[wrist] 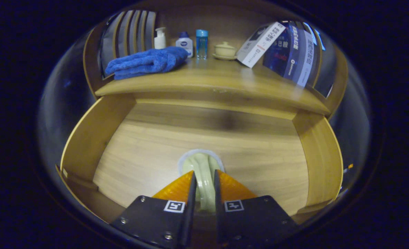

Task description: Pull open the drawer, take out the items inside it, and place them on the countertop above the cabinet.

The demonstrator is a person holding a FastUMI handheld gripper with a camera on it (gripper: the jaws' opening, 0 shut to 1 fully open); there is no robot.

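Observation:
The wooden drawer stands pulled open below the countertop. My gripper is down inside the drawer, over its floor near the front. Both fingers press on a pale green soft item with a whitish rim, which is squeezed narrow between them. Its far end bulges out just beyond the fingertips. I cannot tell whether it rests on the drawer floor or hangs just above it. A folded blue towel lies on the left part of the countertop.
Along the back of the countertop stand a white pump bottle, a small white bottle with a blue cap, a clear blue bottle and a lidded ceramic bowl. A white box and dark blue packs lean at the right.

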